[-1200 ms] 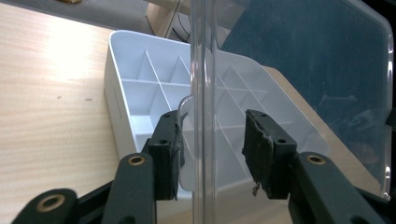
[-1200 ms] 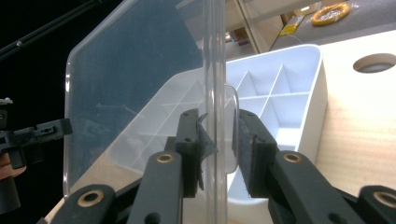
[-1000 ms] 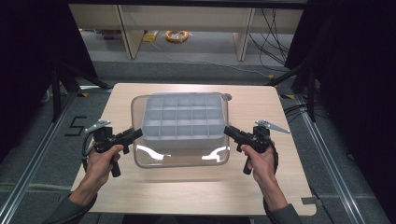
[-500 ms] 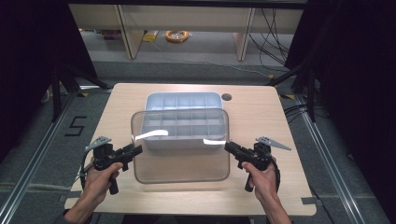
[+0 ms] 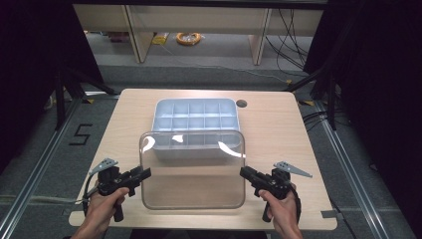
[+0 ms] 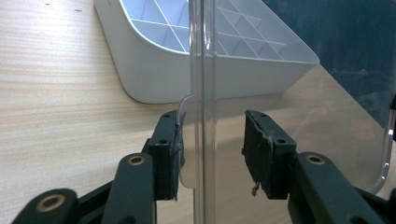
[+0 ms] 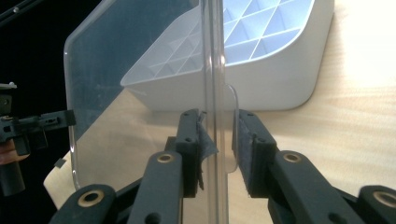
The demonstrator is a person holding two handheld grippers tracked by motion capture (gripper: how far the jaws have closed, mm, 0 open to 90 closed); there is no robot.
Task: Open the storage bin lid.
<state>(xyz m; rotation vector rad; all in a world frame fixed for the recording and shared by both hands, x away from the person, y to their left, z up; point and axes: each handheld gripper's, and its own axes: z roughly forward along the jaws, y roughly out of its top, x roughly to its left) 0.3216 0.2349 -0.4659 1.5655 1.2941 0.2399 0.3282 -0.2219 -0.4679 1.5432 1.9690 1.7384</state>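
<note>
A clear plastic lid point(image 5: 193, 169) hangs flat over the front half of the table, its far edge over the near rim of the white compartment tray point(image 5: 161, 107). My left gripper point(image 5: 147, 173) is at the lid's left edge. In the left gripper view point(image 6: 210, 149) its jaws straddle the lid's rim point(image 6: 203, 70), one pad on the tab and a gap at the other. At the lid's right edge, my right gripper point(image 5: 244, 172) is shut on the lid point(image 7: 116, 70), pads point(image 7: 218, 140) tight on the rim. The tray point(image 6: 154, 79) point(image 7: 280, 79) lies beyond both jaws.
The wooden table point(image 5: 278, 129) has a dark round hole point(image 5: 241, 103) at its far right, behind the tray. Shelving and cables stand on the floor past the far edge. A metal rail point(image 5: 40, 169) runs along the floor on the left.
The lid has come off the tray and moved toward the person. Both hands drew back to the table's front edge. The tray stayed put.
</note>
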